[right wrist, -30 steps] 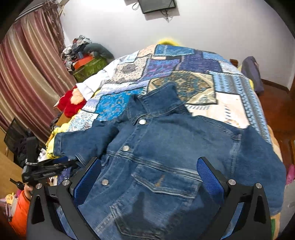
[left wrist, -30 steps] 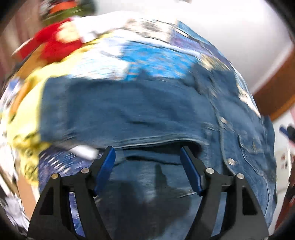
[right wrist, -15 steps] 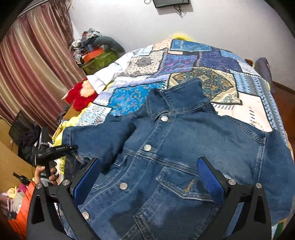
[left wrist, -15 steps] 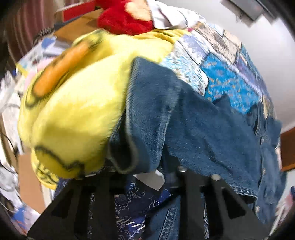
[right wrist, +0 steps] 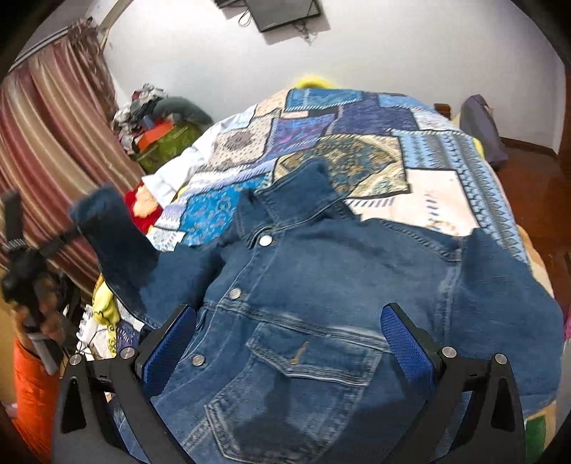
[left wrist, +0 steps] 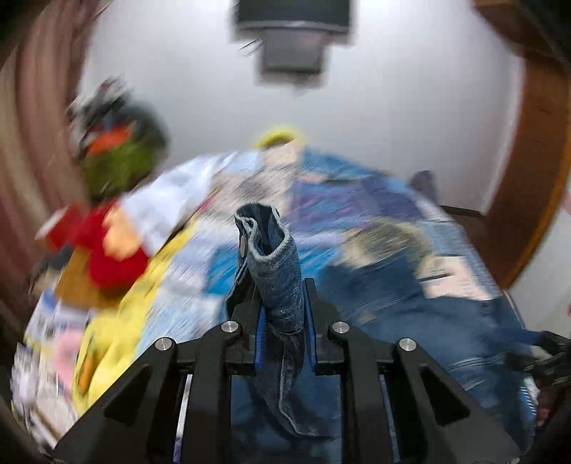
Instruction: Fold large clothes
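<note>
Left gripper (left wrist: 283,321) is clamped tight on the cuff end of a sleeve (left wrist: 274,264), w/ the denim bunched between the blue pads and the cuff standing up past the fingertips. Seen from the right wrist view, that sleeve (right wrist: 114,246) is raised off the bed at the left, held up and out from the body of the denim jacket (right wrist: 321,303); probably it is lifted so it can be carried across the chest for the first fold. Right gripper (right wrist: 289,342) is spread wide w/ nothing between the fingers, poised over the near chest pocket (right wrist: 310,360); whether the pads touch the cloth can't be told. It is likely kept there to pin the front panel while the sleeve is swung over.

Jacket is laid face up, buttoned, collar (right wrist: 296,192) toward the far side, on a patchwork quilt (right wrist: 374,150) covering the bed. Right sleeve is draped off toward the near right edge.

Room: striped curtain (right wrist: 46,142) at left, a heap of clothes and boxes (right wrist: 157,121) in the far left corner, a red plush toy (right wrist: 142,207) beside the bed, a dark screen (right wrist: 285,14) mounted on the far white wall, wood floor (right wrist: 528,185) at right. Left wrist view is heavily motion-blurred, so background detail there isn't reliable.
</note>
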`<state>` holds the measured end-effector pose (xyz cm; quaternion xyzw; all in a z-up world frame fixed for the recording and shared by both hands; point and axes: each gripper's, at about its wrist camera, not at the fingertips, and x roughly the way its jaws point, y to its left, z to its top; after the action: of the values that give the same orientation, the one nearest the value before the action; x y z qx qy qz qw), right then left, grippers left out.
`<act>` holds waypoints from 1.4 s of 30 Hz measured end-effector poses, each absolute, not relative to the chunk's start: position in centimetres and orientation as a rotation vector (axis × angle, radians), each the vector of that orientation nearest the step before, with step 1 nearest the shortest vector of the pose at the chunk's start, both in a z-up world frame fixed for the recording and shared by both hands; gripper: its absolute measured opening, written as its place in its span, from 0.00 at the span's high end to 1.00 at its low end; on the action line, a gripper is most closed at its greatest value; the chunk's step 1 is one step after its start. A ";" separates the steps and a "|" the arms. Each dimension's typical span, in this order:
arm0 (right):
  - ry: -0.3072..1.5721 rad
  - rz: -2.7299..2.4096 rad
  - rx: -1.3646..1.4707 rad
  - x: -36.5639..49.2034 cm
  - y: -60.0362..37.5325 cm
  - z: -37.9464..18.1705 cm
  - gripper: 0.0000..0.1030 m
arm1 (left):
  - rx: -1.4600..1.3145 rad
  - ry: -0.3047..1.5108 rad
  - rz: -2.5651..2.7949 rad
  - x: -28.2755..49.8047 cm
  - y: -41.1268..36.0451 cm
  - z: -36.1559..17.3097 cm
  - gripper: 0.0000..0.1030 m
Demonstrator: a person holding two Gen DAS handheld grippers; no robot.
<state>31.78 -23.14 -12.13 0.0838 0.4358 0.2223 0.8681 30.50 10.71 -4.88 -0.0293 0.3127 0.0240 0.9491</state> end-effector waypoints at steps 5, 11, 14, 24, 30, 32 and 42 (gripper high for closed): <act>0.862 0.426 0.205 30.9 -26.5 -10.7 0.00 | -0.011 0.647 -0.159 32.7 2.5 -3.9 0.83; 0.857 0.388 0.261 29.9 -30.6 -9.9 0.00 | 0.020 0.855 -0.360 33.6 -5.6 -9.6 0.83; 0.886 0.384 0.297 29.6 -32.0 -10.3 0.00 | 0.069 0.952 -0.437 33.2 -9.3 -12.5 0.82; 0.970 0.406 0.356 31.0 -32.1 -12.2 0.00 | 0.073 0.950 -0.486 30.7 -10.0 -11.8 0.41; 1.076 0.468 0.367 33.8 -29.6 -14.7 0.00 | 0.105 0.826 -0.287 30.5 -1.9 -10.2 0.25; 1.120 0.473 0.370 34.8 -29.0 -16.1 0.00 | 0.109 0.856 -0.213 30.9 1.1 -11.2 0.25; 1.267 0.359 0.379 39.0 -27.2 -22.1 0.35 | 0.002 1.064 0.058 31.2 15.4 -19.7 0.25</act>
<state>39.01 -27.22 -22.08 0.1750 0.5850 0.1659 0.7743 31.23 15.35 -19.73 0.0010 0.5070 0.0279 0.8615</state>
